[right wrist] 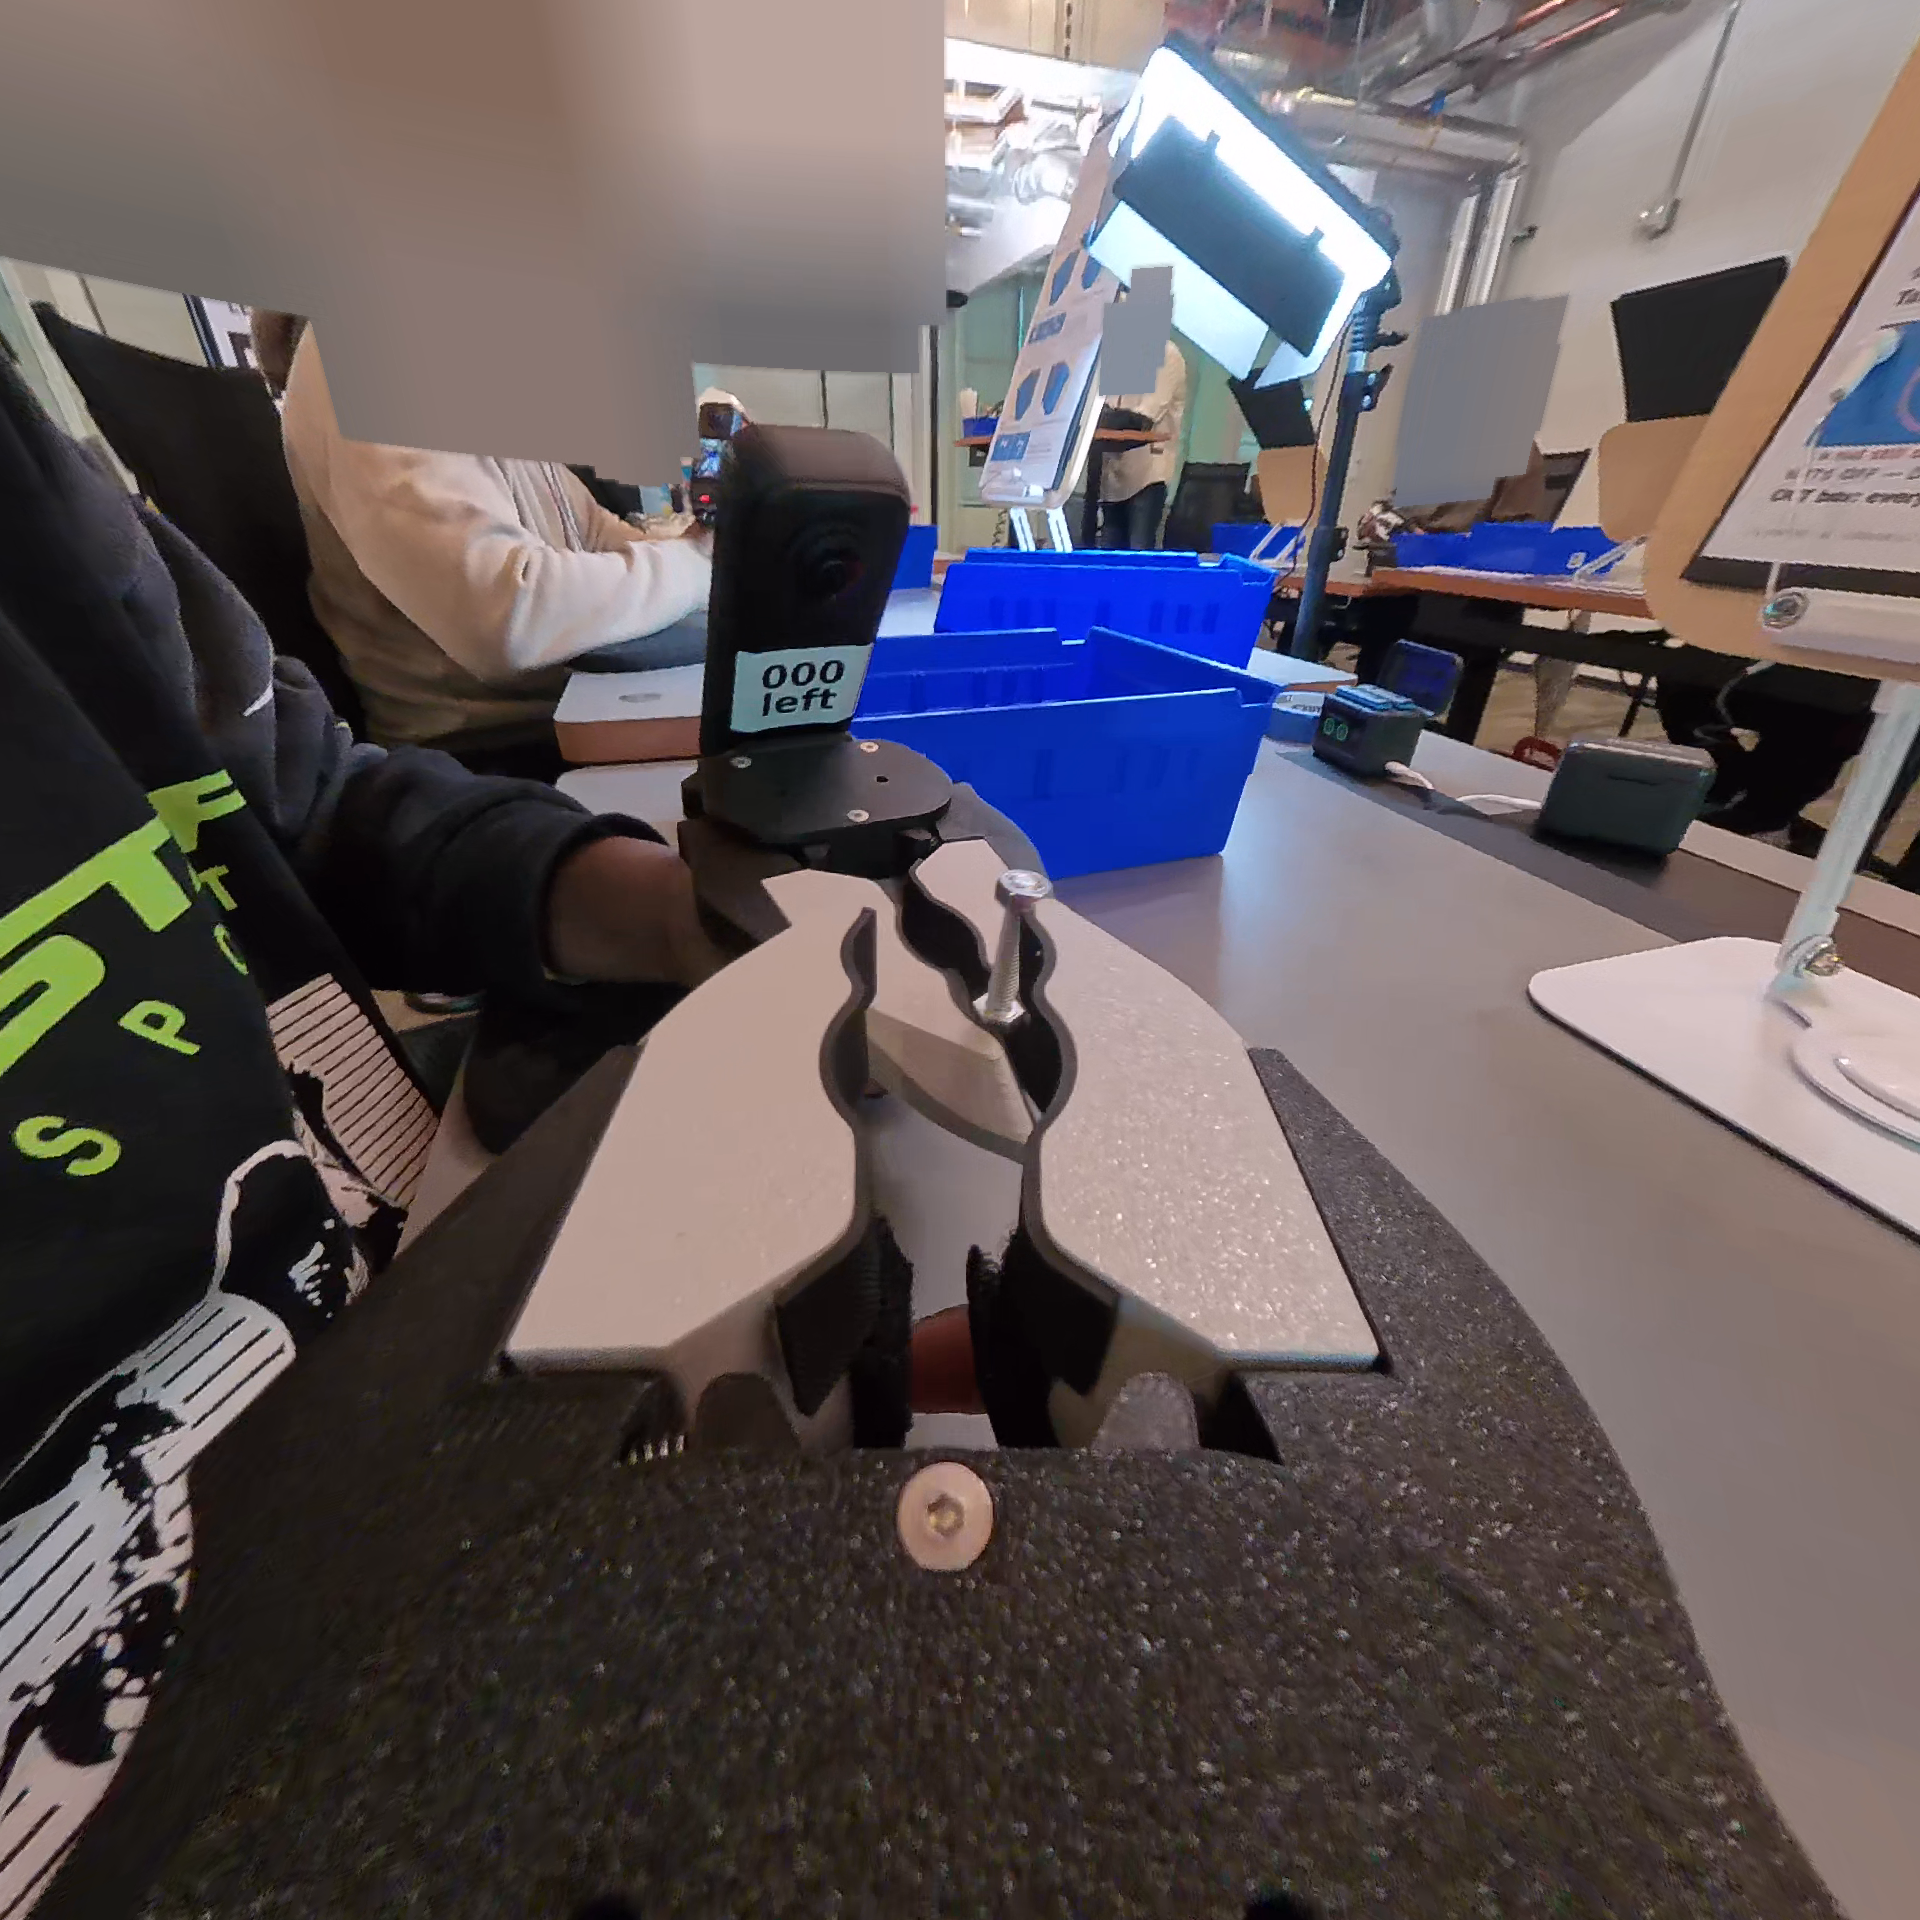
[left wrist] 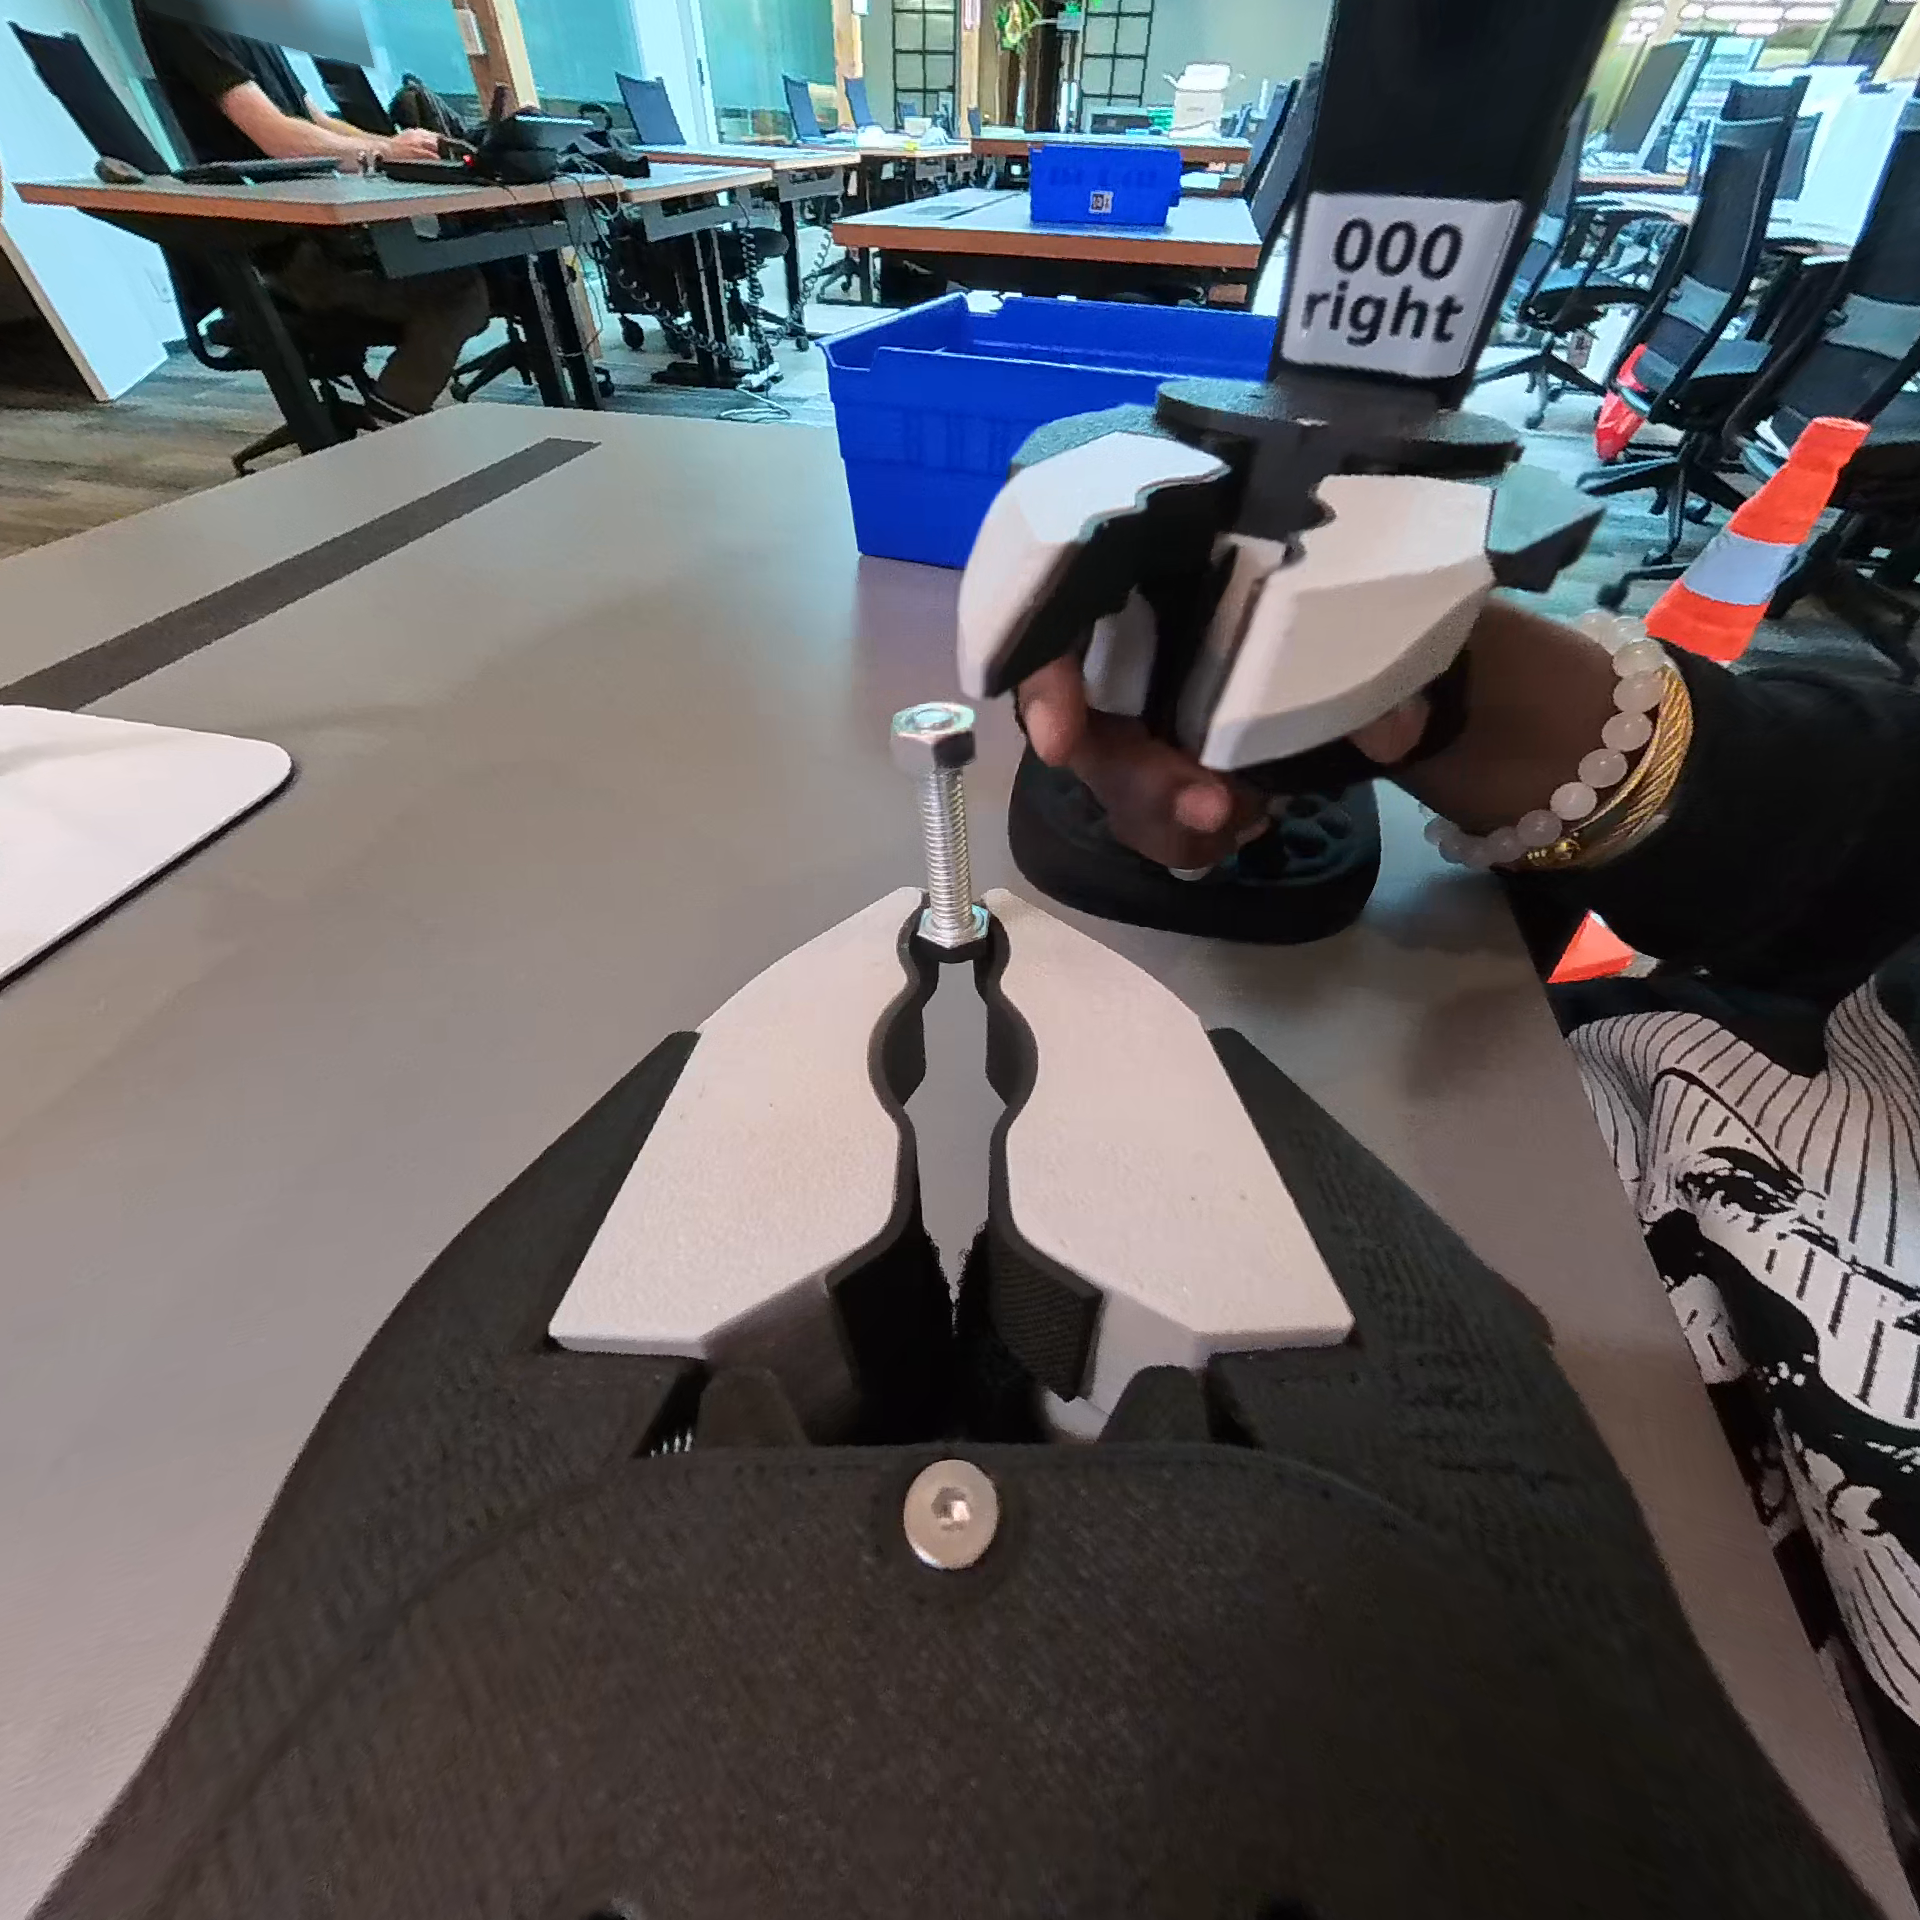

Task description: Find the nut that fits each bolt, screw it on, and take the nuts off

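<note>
My left claw (left wrist: 951, 935) pinches the nut (left wrist: 951, 928); right claw (left wrist: 1195, 665) empty, parted: bolt (left wrist: 940, 821) may tip if grip slackens

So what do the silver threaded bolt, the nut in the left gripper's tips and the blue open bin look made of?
Silver threaded bolt: bright plated metal, likely zinc-coated steel, going by its glinting threads and hex head. Nut clamped by the left gripper: same shiny metal, it seems. Blue open bin: moulded plastic, with a smooth, uniform, slightly glossy colour and ribbed walls.
</note>
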Tool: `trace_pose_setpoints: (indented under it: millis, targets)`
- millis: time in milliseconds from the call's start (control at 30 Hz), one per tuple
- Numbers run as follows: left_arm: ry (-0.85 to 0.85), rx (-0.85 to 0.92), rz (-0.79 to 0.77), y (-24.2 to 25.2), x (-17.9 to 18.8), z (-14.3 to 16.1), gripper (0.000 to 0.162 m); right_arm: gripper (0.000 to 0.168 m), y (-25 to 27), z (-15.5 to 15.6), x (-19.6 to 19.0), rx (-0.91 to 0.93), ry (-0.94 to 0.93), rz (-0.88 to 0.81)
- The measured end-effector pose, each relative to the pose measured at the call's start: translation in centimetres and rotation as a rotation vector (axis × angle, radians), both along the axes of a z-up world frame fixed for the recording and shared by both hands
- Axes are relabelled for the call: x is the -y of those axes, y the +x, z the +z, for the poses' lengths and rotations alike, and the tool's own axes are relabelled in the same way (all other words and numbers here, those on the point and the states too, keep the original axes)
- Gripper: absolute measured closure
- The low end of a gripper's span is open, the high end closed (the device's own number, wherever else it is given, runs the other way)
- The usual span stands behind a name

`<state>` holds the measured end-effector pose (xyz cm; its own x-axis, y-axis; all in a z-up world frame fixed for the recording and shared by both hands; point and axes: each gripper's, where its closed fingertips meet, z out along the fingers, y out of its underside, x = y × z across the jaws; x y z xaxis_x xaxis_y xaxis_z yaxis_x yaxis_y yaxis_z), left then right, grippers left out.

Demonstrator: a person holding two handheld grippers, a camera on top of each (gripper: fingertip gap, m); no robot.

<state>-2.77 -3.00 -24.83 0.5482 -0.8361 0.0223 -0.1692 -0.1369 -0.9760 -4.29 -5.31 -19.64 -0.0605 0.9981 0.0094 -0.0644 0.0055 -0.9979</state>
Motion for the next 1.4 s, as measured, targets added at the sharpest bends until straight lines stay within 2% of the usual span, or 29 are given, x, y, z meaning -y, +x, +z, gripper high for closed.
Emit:
trace_pose_setpoints:
  millis: [267,367,500,567,667,833,1000,1100,1200,1400]
  targets:
    - [0.01,-0.03,-0.054,0.7,0.7,-0.4,0.156,0.122,-2.4,-0.9,0.7,0.059,0.026,0.022]
    - [0.003,-0.019,-0.029,0.4,0.4,-0.3,0.156,0.122,-2.1,-0.8,0.7,0.06,0.03,0.016]
    - [-0.007,0.008,0.0,-0.1,-0.1,0.1,0.156,0.138,-0.6,-0.4,0.3,0.038,0.018,0.004]
    - [-0.01,0.014,0.001,-0.2,-0.1,0.1,0.156,0.141,-0.2,-0.1,0.0,0.015,0.009,-0.007]
    - [-0.005,0.007,-0.015,0.1,0.1,0.1,0.156,0.138,-0.6,0.0,-0.7,0.007,-0.015,-0.037]
    - [0.008,-0.016,-0.052,0.6,0.6,-0.2,0.155,0.127,-2.2,-0.4,0.2,0.024,-0.027,0.007]
    - [0.003,-0.017,-0.017,0.1,0.2,-0.2,0.156,0.127,-1.7,-0.6,0.3,0.048,-0.016,0.012]
    - [-0.003,0.006,-0.003,-0.1,0.0,0.0,0.156,0.141,-0.7,-0.4,0.1,0.033,-0.02,0.006]
    - [-0.006,0.014,-0.004,-0.1,0.0,0.1,0.156,0.144,-0.3,-0.3,-0.4,0.022,-0.03,-0.014]
    - [0.0,-0.007,-0.037,0.4,0.5,-0.2,0.155,0.133,-1.9,-0.4,0.0,0.008,-0.049,0.005]
